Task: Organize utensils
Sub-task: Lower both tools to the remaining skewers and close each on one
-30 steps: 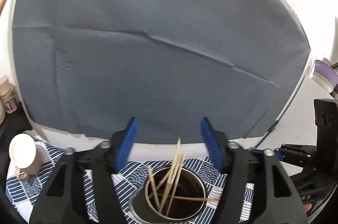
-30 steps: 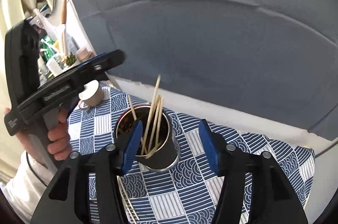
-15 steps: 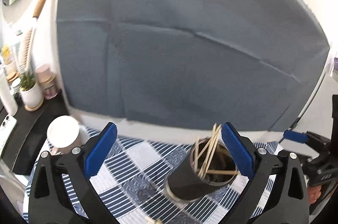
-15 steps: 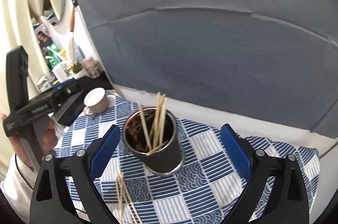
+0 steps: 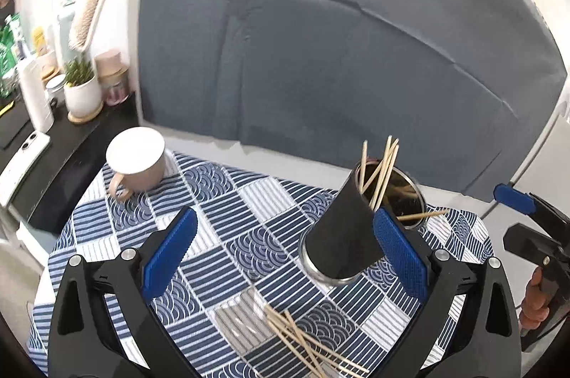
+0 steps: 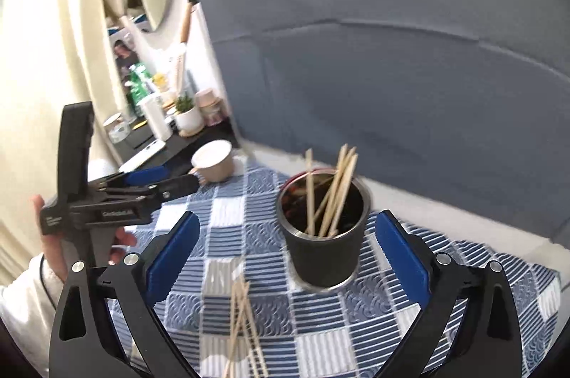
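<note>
Both tools (image 5: pixel 283 251) (image 6: pixel 285 253) wider apart than before, empty.

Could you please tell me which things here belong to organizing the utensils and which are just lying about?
Belong to the job:
- black metal-rimmed cup holding sticks
- loose thin wooden sticks on the blue patterned cloth

Just lying about:
- beige mug
- white potted plant
- white phone

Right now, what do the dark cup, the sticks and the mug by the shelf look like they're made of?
Dark cup: likely steel with a matte black outer coat; a bare shiny band shows at rim and base.
Sticks: pale, thin, straight, matte; they look like bamboo or wood skewers.
Mug: smooth beige body with a white top face, probably glazed ceramic, though plastic can't be excluded.
</note>
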Demonstrator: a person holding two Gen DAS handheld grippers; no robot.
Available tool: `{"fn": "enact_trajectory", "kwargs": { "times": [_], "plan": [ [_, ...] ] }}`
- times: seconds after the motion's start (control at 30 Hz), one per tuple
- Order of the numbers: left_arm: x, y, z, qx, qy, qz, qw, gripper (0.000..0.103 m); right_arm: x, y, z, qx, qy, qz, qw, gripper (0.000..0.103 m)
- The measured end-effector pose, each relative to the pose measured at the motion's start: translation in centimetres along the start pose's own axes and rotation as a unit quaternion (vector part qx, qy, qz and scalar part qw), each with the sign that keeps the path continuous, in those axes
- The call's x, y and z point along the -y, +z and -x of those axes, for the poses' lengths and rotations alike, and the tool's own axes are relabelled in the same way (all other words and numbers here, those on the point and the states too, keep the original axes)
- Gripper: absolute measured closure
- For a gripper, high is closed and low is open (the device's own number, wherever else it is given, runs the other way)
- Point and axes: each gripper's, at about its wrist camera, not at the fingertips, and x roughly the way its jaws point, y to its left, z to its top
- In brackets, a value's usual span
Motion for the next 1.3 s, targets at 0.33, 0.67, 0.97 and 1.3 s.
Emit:
{"fn": "enact_trajectory", "kwargs": {
  "times": [0.33,0.67,0.97,1.3],
  "plan": [
    [-0.1,-4.9,0.7,-0.013,0.034,0.001,0.9993,0.006,-0.5,-4.3,-1.4,0.004,-0.003,-0.021,1.0,0.008],
    [0.0,-10.7,-0.6,-0.07,0.035,0.018,0.9968,0.006,-0.7,-10.2,-5.2,-0.093,-0.019,0.019,0.995,0.008],
    [-0.2,-15.8,-2.6,-0.147,0.07,0.035,0.9861,0.006,0.9,-16.2,-8.3,-0.175,-0.05,0.019,0.983,0.008],
    [1.8,-17.5,-5.4,-0.199,0.106,0.022,0.9739,0.006,2.1,-18.6,-10.0,-0.21,-0.079,0.055,0.973,0.008]
  ]
}}
